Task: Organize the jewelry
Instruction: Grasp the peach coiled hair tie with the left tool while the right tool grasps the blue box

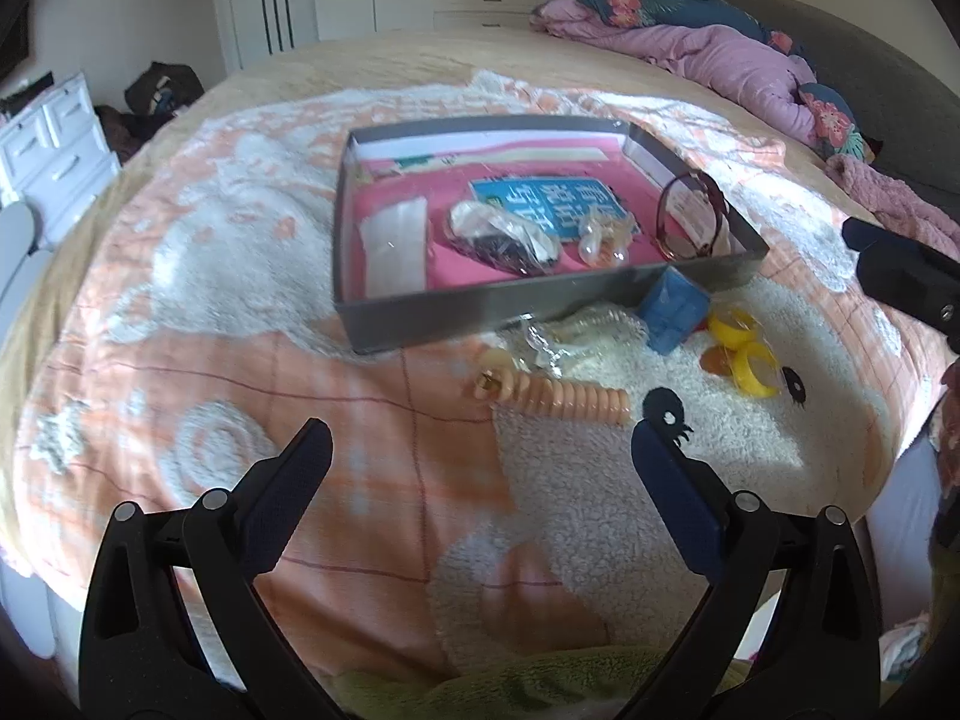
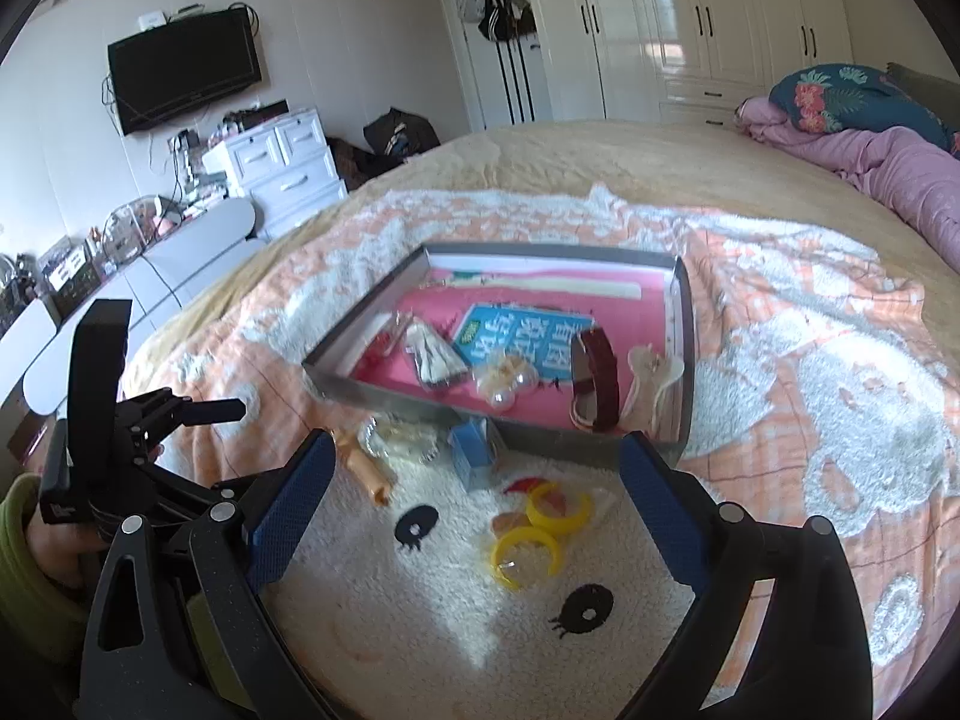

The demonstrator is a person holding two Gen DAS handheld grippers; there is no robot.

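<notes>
A grey tray (image 1: 420,312) (image 2: 384,402) with pink lining lies on the blanket and holds a dark red bangle (image 1: 690,216) (image 2: 597,381), bagged jewelry (image 1: 504,234) and a blue card. In front of it on the blanket lie a beige coiled bracelet (image 1: 558,399) (image 2: 363,468), a clear bag of jewelry (image 1: 576,336) (image 2: 402,438), a small blue box (image 1: 675,309) (image 2: 474,459) and two yellow bangles (image 1: 744,354) (image 2: 558,507). My left gripper (image 1: 480,450) is open just short of the beige bracelet. My right gripper (image 2: 477,480) is open, its fingers either side of the yellow bangles, holding nothing.
The bed carries an orange and white fleece blanket (image 1: 240,276). Pink bedding and a floral pillow (image 1: 720,42) lie at the far right. White drawers (image 2: 282,162) and a cluttered desk stand left of the bed. A hand in a green sleeve (image 2: 24,540) holds the left gripper.
</notes>
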